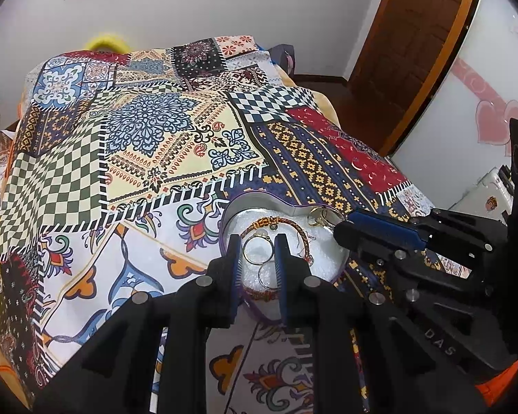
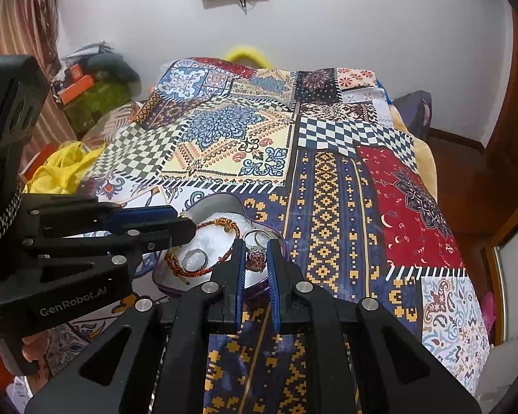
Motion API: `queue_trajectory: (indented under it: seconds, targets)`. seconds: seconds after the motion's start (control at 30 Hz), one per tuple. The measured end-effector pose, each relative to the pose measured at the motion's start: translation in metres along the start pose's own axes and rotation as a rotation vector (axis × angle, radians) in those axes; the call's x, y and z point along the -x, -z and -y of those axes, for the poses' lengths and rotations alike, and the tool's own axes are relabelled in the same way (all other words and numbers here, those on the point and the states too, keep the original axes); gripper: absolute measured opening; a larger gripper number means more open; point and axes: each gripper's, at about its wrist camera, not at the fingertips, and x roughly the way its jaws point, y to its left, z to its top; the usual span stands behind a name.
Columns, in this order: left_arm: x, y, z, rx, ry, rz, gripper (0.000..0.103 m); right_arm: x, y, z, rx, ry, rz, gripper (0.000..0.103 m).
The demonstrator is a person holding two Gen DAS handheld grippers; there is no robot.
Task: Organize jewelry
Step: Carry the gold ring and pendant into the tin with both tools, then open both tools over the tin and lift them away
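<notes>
Roughly three rings [image 1: 255, 253], one bracelet [image 1: 276, 222], tin [image 1: 259, 203]

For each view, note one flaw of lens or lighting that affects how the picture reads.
Left wrist view: fisheye bends the door frame into a curve; dark vignette at the corners. Right wrist view: the white padding in the tin is glaringly bright, its texture washed out.

A heart-shaped tin [image 1: 259, 203] with a purple rim lies open on the bed, lined with white padding. Inside, a braided red-orange bracelet [image 1: 279, 222] curves at 12 o'clock, two thin rings [image 1: 255, 253] lie near the centre, and a red-stoned ring [image 2: 256, 257] sits at 3 o'clock.
</notes>
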Motion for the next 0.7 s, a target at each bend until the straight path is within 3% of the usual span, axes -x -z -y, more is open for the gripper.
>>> queue_trajectory:
  seconds: [0.33, 0.7]
  targets:
    - [0.000, -0.001, 0.000, 0.006, -0.010, -0.013, 0.017, -0.005, 0.002, -0.005, 0.033, 0.008, -0.025, 0.011]
    - [0.026, 0.004, -0.004, 0.033, 0.004, 0.019, 0.018, 0.008, -0.004, -0.005, 0.029, 0.037, -0.023, 0.015]
